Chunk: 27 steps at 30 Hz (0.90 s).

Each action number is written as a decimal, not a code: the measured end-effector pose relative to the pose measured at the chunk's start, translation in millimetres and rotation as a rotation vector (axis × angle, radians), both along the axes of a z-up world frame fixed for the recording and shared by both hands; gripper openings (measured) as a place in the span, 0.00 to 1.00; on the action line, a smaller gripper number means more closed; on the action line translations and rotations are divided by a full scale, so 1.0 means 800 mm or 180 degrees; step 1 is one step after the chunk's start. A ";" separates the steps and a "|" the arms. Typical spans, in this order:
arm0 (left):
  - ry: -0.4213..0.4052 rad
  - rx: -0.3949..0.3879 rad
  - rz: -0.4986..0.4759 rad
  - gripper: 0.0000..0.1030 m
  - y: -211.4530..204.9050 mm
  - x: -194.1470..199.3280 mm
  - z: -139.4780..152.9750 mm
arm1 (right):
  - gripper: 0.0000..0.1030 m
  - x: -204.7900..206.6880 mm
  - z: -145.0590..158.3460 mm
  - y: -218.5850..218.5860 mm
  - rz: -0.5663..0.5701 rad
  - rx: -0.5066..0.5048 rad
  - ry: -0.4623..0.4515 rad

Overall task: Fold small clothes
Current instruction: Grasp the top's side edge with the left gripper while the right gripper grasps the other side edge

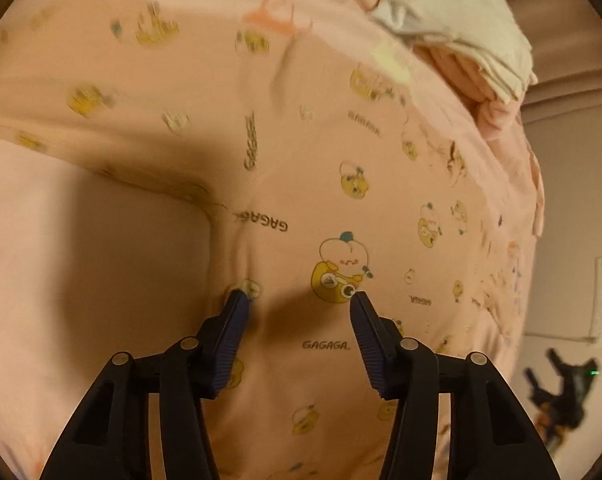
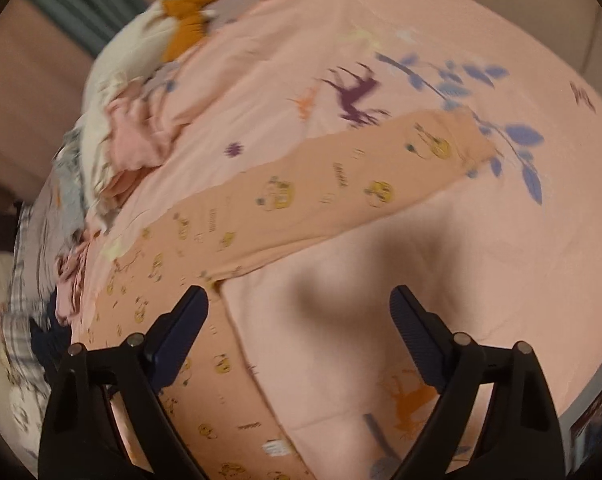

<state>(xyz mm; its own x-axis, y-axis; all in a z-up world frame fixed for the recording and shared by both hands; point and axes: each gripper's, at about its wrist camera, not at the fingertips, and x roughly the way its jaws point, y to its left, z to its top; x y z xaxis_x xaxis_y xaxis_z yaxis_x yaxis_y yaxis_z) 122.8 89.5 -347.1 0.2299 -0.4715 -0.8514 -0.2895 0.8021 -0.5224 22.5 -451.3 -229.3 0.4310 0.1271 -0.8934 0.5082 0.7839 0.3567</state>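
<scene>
Peach printed garment (image 1: pixel 341 200) lies under both tools: left gripper (image 1: pixel 299 300) half open, tips touching it; right gripper (image 2: pixel 299 300) wide open, empty, above its edge.

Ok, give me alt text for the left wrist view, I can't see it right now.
The left gripper points down with its jaws apart over a peach cartoon-print garment spread on pink bedding. Folded clothes sit at the upper right.

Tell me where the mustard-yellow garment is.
Right wrist view, top left: the mustard-yellow garment lies atop the cream clothes at the pile's far end.
</scene>
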 end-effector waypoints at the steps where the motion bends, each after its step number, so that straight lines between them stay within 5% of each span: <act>1: 0.0023 0.0057 0.0043 0.36 0.001 0.001 -0.003 | 0.87 -0.001 -0.008 -0.014 -0.0116 0.0116 0.0008; 6: 0.0069 -0.0202 0.0340 0.32 0.028 -0.008 -0.009 | 0.87 -0.011 -0.029 -0.082 -0.0706 0.0640 -0.0144; 10: -0.0236 0.0537 0.0156 0.32 0.016 -0.008 0.013 | 0.88 -0.021 -0.028 -0.128 -0.1031 0.0585 -0.0196; 15: -0.0296 0.0799 -0.0273 0.44 -0.022 -0.003 0.005 | 0.86 -0.017 -0.061 -0.173 -0.1409 0.0980 -0.0228; 18: -0.0182 0.0694 -0.0070 0.39 -0.014 0.000 0.005 | 0.73 0.004 -0.073 -0.181 -0.1383 0.0982 -0.0271; 22: -0.0072 0.0663 0.0125 0.11 0.005 -0.004 0.001 | 0.49 0.028 -0.088 -0.192 -0.1352 0.0627 -0.0026; 25: -0.0041 0.0631 0.0175 0.09 0.009 -0.006 -0.001 | 0.10 0.040 -0.081 -0.195 -0.1342 0.0293 0.0090; 27: -0.0025 0.0594 0.0227 0.08 0.013 -0.006 -0.004 | 0.08 0.042 -0.080 -0.199 -0.1348 0.0285 0.0097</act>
